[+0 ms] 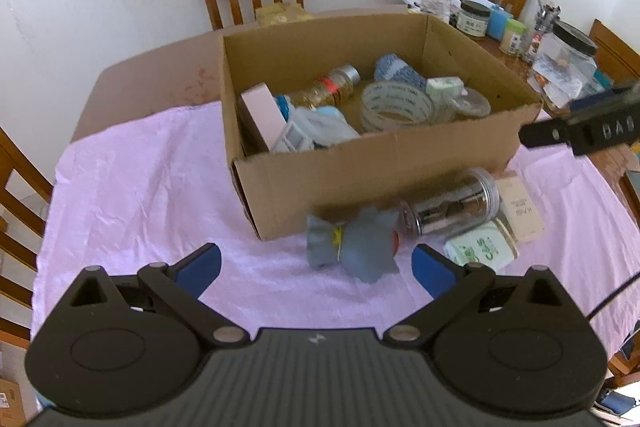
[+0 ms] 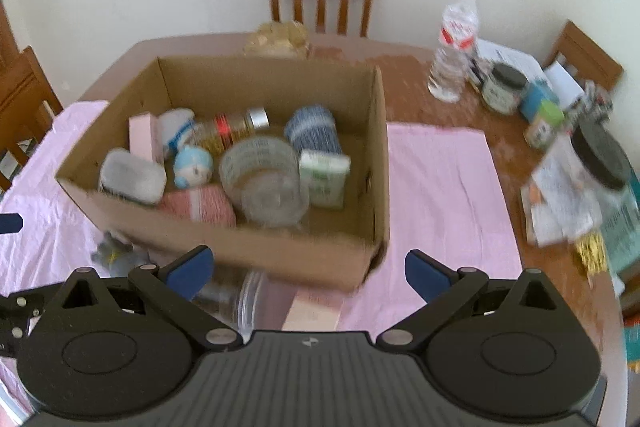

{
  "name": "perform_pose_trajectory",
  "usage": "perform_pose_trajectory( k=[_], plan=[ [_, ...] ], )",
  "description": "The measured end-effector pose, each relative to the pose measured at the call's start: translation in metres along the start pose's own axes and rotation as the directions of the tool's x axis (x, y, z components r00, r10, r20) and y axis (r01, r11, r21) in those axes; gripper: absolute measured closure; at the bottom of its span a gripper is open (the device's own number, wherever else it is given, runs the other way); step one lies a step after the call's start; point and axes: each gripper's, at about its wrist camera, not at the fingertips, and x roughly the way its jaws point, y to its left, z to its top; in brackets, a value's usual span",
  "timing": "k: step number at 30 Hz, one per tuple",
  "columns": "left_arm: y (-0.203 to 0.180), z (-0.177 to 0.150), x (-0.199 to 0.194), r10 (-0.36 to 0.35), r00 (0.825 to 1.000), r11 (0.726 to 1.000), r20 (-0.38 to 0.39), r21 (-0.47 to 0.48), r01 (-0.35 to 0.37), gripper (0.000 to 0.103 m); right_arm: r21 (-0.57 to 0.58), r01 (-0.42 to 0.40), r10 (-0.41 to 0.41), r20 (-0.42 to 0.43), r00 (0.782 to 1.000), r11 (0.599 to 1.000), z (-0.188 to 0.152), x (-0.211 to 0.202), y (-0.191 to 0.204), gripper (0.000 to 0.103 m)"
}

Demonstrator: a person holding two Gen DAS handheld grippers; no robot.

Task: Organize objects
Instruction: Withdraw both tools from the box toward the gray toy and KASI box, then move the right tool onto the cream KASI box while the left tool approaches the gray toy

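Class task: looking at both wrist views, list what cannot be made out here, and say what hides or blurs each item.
- Right wrist view: clear jar and beige box, partly hidden behind the right gripper.
- Right wrist view: labels in the cardboard box, motion-blurred.
- Left wrist view: right gripper, cut off by the right edge.

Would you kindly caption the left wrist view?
Open left gripper hovers over grey plush toy beside half-filled cardboard box.
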Motion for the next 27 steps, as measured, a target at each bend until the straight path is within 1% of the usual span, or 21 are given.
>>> perform_pose_trajectory(
  k=[6, 9, 12, 14, 16, 17, 20, 22, 25, 27],
  plan=[
    [0.001, -0.002, 0.01, -0.013, 0.999, 1.0, -0.029, -0.022, 0.013, 0.002, 0.035, 0.034, -0.033, -0.045, 0.998, 0.999, -0.028, 0.011, 0.0, 0.0],
    [-0.003, -0.002, 0.017, -0.006, 0.999, 0.999, -0.037, -0.044, 0.004, 0.002, 0.033, 0.043, -0.041, -0.069, 0.997, 0.999, -0.039, 0.023, -0.002, 0.0],
    [-0.006, -0.003, 0.026, 0.003, 0.999, 0.997, -0.048, -0.074, -0.006, 0.002, 0.015, 0.037, -0.035, -0.074, 0.997, 0.999, -0.048, 0.035, -0.005, 0.0],
    [-0.008, -0.005, 0.031, 0.014, 0.997, 0.994, -0.07, -0.103, -0.021, 0.002, 0.043, 0.058, -0.053, -0.108, 0.993, 0.997, -0.051, 0.045, -0.009, 0.0],
    [-0.012, -0.008, 0.033, 0.026, 0.997, 0.994, -0.074, -0.105, -0.033, 0.002, 0.089, 0.005, 0.006, -0.122, 0.992, 0.996, -0.056, 0.053, -0.015, 0.0],
    [-0.013, -0.01, 0.034, 0.032, 0.997, 0.994, -0.072, -0.102, -0.039, 0.002, 0.1, -0.001, 0.014, -0.125, 0.992, 0.995, -0.058, 0.058, -0.017, 0.0],
    [-0.016, -0.01, 0.038, 0.065, 0.994, 0.991, -0.09, -0.108, -0.074, 0.002, 0.138, 0.015, 0.006, -0.151, 0.989, 0.99, -0.062, 0.073, -0.022, 0.0],
    [-0.019, -0.01, 0.04, 0.067, 0.993, 0.992, -0.095, -0.104, -0.077, 0.002, 0.18, -0.018, 0.044, -0.14, 0.989, 0.983, -0.064, 0.076, -0.027, 0.0],
    [-0.021, -0.009, 0.042, 0.075, 0.992, 0.991, -0.097, -0.102, -0.084, 0.002, 0.187, -0.025, 0.049, -0.127, 0.991, 0.982, -0.065, 0.079, -0.03, 0.0],
    [-0.022, -0.008, 0.045, 0.071, 0.992, 0.99, -0.107, -0.113, -0.083, 0.002, 0.177, -0.028, 0.052, -0.134, 0.99, 0.984, -0.063, 0.078, -0.03, 0.0]
  ],
)
